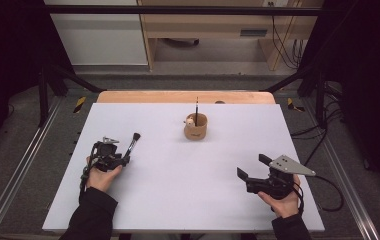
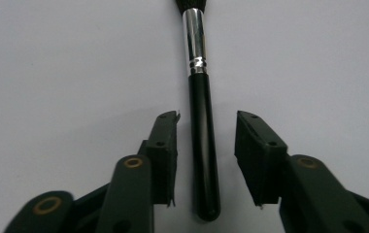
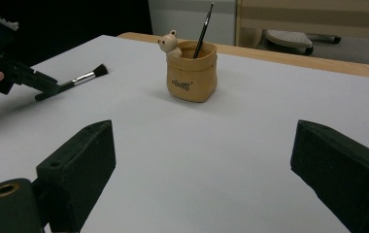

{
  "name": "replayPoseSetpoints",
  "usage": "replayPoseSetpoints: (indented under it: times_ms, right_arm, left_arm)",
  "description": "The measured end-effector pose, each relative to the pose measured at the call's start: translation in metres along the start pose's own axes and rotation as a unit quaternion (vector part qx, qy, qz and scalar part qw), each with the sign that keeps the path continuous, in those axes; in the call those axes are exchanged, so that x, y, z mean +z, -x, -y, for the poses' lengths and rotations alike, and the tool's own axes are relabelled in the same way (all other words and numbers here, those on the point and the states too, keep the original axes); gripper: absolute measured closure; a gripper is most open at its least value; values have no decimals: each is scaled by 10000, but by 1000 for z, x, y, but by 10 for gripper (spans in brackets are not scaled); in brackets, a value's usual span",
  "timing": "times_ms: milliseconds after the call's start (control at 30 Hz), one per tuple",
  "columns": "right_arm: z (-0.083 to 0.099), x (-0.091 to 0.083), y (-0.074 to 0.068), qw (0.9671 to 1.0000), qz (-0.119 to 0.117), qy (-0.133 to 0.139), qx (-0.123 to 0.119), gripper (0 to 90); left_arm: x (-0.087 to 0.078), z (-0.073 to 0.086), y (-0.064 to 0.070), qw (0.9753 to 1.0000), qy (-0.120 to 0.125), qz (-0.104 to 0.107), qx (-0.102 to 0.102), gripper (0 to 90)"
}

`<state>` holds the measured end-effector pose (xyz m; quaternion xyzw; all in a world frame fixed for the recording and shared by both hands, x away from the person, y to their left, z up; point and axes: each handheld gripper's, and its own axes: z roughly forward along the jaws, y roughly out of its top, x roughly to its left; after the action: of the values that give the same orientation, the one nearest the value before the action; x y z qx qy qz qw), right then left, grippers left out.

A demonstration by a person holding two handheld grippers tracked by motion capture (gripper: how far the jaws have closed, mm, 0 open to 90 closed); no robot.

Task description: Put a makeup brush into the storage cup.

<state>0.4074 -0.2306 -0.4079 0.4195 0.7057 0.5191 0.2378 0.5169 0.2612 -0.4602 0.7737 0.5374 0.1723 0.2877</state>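
A makeup brush with a black handle, silver ferrule and dark bristles lies flat on the white table. My left gripper is open, its jaws on either side of the handle; in the left gripper view the brush runs between the jaws of this gripper with a gap on each side. A tan cup with a small bear figure holds a thin dark brush. My right gripper is open and holds nothing, well in front of the cup.
The table's wooden far edge lies behind the cup. Black frame bars and cables stand beyond the table's sides. In the right gripper view the left gripper and the makeup brush show at the far left.
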Motion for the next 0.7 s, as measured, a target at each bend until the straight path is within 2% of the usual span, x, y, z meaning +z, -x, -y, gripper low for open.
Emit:
replayPoseSetpoints:
  times_ms: [67,167,300,367,467,600,700]
  right_arm:
    - [0,0,0,10000,3,-2,4,95]
    - [0,0,0,10000,7,5,17,96]
    - [-1,0,1,10000,29,7,-6,97]
    - [-1,0,2,10000,27,9,5,97]
    - [0,0,2,10000,23,-24,14,97]
    - [-1,0,3,10000,20,-16,12,98]
    - [-1,0,3,10000,21,-20,11,99]
  left_arm:
    - [-2,-2,0,10000,59,30,19,520]
    - [-5,-8,0,9998,-3,23,189,468]
    - [-6,-17,2,9995,-10,16,311,396]
    - [-5,-22,3,9995,-1,27,302,356]
    - [-1,-31,4,9987,-168,-18,483,315]
    - [5,-41,7,9978,-342,-36,571,309]
    - [11,-46,6,9977,-418,-37,539,359]
